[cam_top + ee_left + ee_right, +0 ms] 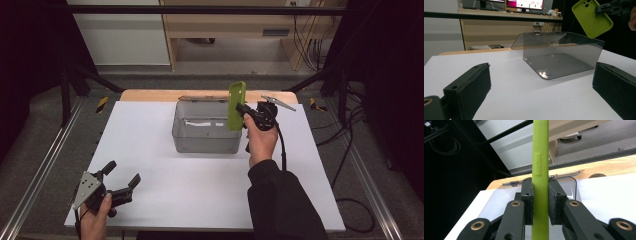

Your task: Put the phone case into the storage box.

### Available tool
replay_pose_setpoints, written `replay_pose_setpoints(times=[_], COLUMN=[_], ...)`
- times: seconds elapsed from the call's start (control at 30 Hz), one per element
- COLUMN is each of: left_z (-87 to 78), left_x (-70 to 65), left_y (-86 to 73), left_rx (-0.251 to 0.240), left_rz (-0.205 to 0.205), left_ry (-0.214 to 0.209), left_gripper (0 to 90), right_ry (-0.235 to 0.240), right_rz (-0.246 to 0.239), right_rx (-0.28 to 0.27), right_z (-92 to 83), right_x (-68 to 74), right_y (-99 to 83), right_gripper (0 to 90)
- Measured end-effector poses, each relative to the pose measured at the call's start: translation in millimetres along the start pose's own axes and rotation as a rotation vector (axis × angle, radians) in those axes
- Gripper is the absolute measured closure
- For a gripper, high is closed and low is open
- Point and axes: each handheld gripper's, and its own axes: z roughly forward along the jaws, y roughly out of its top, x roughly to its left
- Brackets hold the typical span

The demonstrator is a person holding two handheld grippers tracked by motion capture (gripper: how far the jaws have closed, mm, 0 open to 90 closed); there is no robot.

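White table [165, 165], green phone case [236, 106] clamped upright in right gripper [246, 114] — left gripper [122, 180] open, well apart.

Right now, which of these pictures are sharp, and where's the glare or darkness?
High view: dim and dark at the edges, the white table evenly lit. Left gripper view: near black pads soft, smoky clear box catching reflections. Right gripper view: green phone case sharp, left background black.

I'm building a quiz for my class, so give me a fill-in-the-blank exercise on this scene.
1. The right gripper is shut on a ____ phone case.
2. The phone case hangs above the clear plastic ____, whose lid is open.
3. The left gripper is ____ and holds nothing.

Missing words: green; box; open
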Motion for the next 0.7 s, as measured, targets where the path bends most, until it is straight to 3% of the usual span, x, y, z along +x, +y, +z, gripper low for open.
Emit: replay_pose_setpoints(times=[0.3, 0.7], left_z=[-0.1, 1.2], left_x=[3.5, 0.5], left_y=[0.5, -0.1], left_rx=[-0.030, -0.022], left_rz=[-0.001, 0.004], left_ry=[-0.026, -0.042], left_gripper=[2.0, 1.9], right_ry=[-0.016, -0.054], right_rz=[-0.014, -0.058], right_rx=[0.001, 0.014], right_z=[2.2, 6.8], right_x=[-0.8, -0.3], right_y=[-0.8, -3.6], right_gripper=[77.2, 77.2])
